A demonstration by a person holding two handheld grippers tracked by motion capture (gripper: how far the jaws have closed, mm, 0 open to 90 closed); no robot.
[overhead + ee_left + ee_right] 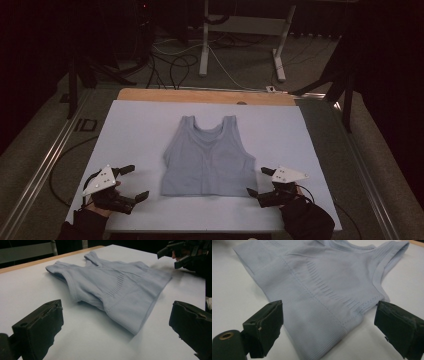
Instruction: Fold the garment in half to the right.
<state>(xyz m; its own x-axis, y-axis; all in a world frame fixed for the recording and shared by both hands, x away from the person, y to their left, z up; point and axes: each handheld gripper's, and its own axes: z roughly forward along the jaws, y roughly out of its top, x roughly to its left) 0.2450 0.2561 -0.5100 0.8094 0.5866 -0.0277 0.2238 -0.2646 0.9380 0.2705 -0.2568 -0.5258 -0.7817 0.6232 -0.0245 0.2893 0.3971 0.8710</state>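
A pale blue sleeveless top (209, 157) lies flat in the middle of the white table sheet (140, 125), straps toward the far side, hem toward me. My left gripper (134, 182) is open, a short way left of the hem's left corner, apart from the cloth. In the left gripper view the top (117, 287) spreads ahead of the wide-apart jaws. My right gripper (260, 181) is open right at the hem's right corner. The right gripper view has the top (317, 282) reaching in between the black jaws, hem corner nearest.
The white sheet covers a wooden table (205, 95) whose far edge is bare. Beyond it stand a white desk frame (240, 30) and loose cables (175, 62) on the floor. A metal rail (45, 165) runs along the left side.
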